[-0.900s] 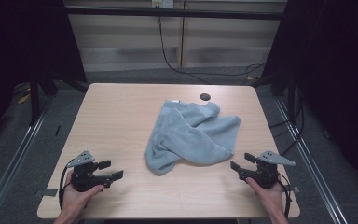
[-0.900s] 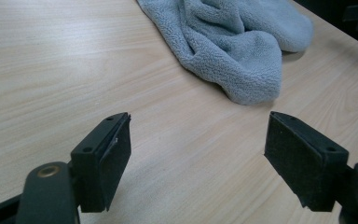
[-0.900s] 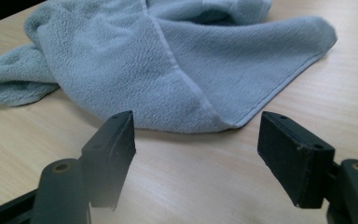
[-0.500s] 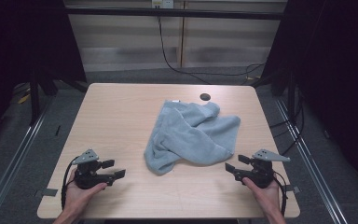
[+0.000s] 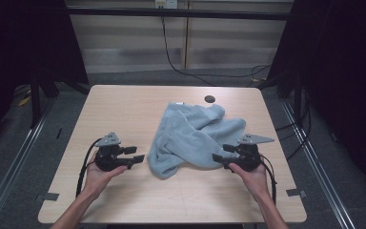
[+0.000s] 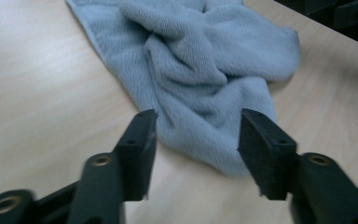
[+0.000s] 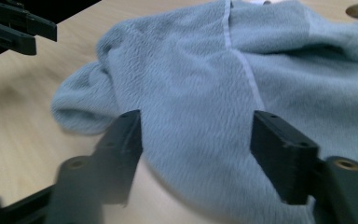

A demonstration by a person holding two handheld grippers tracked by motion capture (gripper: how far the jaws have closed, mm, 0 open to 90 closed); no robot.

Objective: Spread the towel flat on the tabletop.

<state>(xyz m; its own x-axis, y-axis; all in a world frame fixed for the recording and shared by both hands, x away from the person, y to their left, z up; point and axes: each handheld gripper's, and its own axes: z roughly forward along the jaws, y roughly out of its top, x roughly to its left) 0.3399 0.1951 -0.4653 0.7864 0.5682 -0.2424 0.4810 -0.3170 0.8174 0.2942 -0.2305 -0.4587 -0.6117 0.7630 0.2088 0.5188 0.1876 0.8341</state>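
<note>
Setting: pale wooden bench (image 5: 124, 109) before a dark backdrop, cables trailing behind.
Left tongs (image 5: 137, 158): jaws apart, nothing clamped, lying low just beside the towel's left edge.
Right tongs (image 5: 218, 158): jaws apart, tips at the towel's right edge, pads not pressing on it.
Towel (image 5: 190, 136): light blue, crumpled in folds, lying mid-bench between both tongs.
Hole (image 5: 209, 99): small dark circle in the bench, just beyond the towel.

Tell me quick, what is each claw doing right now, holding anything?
Left gripper: open, holding nothing, jaws pointed at the near end of the blue towel.
Right gripper: open, holding nothing, jaws just at the towel's edge.
</note>
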